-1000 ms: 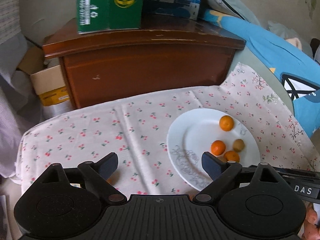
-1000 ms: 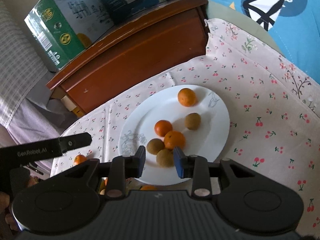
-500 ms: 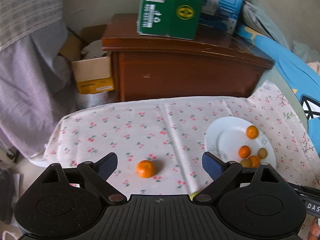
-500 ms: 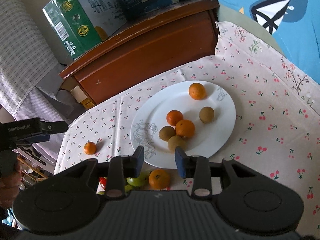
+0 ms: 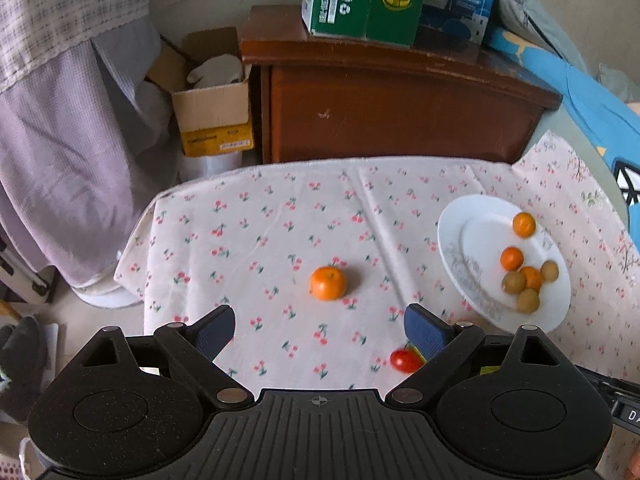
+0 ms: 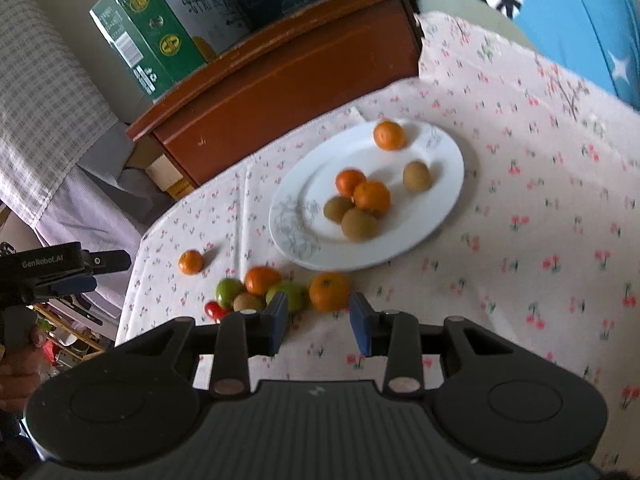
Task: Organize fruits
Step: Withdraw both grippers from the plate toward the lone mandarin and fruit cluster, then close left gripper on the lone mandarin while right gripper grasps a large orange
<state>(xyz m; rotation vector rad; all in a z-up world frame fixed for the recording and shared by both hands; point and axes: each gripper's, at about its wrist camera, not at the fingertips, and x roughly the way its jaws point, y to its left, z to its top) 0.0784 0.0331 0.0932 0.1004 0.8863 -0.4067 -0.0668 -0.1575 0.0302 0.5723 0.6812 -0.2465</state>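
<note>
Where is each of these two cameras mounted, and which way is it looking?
Left wrist: on the left gripper, looking down past its wide-open fingers at a lone mandarin on the cherry-print tablecloth.
Right wrist: on the right gripper, facing a mandarin beside the white plate; the left gripper and a hand show.
Shared: plate, lone mandarin, wooden cabinet.

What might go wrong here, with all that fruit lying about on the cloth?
1. The lone orange lies loose on the cloth ahead of the open left tool; a nudge might roll it toward the edge.
2. The right tool points at an orange beside a tight pile; its fingers could knock the neighbours.
3. Fruit on the plate could roll if the plate is bumped.
</note>
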